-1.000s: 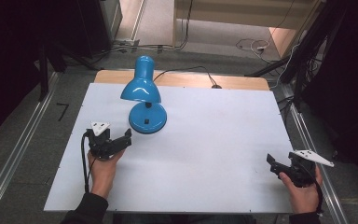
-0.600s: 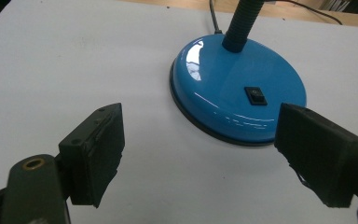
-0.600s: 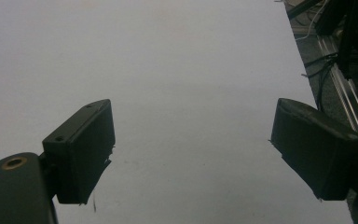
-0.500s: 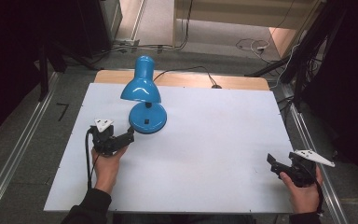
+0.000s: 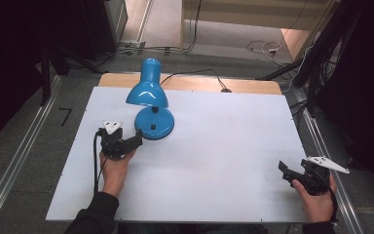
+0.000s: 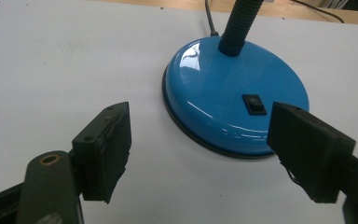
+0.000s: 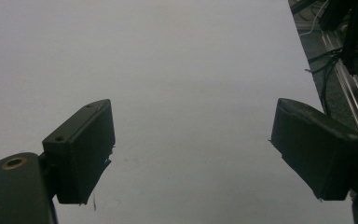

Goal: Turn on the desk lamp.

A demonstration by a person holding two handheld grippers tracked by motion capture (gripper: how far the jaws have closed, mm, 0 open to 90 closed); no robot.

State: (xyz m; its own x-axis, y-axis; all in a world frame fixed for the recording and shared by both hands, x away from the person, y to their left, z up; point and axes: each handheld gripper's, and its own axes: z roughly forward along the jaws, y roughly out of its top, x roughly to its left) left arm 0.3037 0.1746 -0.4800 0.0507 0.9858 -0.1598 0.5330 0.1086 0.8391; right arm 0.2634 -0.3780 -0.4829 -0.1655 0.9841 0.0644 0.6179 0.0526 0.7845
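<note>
The left gripper point(image 5: 135, 142) is held w/ jaws spread wide and nothing between them, just beside the near-left rim of the lamp base point(image 6: 235, 100). In the left gripper view the base is seen between and beyond the two jaws, slightly right of centre, not touched. The right gripper point(image 7: 191, 154) is likewise spread and empty, parked near the front-right corner of the table, well apart from the lamp.

The blue desk lamp point(image 5: 149, 100) is stood upright on the left-centre of the white tabletop point(image 5: 224, 146). Its shade point(image 5: 147, 90) is tilted down over the base on a ribbed flexible neck point(image 6: 240, 21). A black rocker switch point(image 6: 254, 103) is set on the top of the base, facing the left gripper.

Handling, as judged: the base is prob. weighted and stiff, but glossy and domed, so a pinch on top is likely to slip. The neck is the better hold, being narrow, ribbed and grippy, though it will prob. bend under side load. The shade looks thin and smooth; a squeeze there is best avoided. The power cord point(image 5: 195, 74) is trailed off the back edge, so drag should be expected if the lamp is moved.

The tabletop is flat, matte, w/ a wooden strip point(image 5: 253, 85) at the far edge. Grey floor, metal rails and loose cables are seen around it; the surroundings are dark.
</note>
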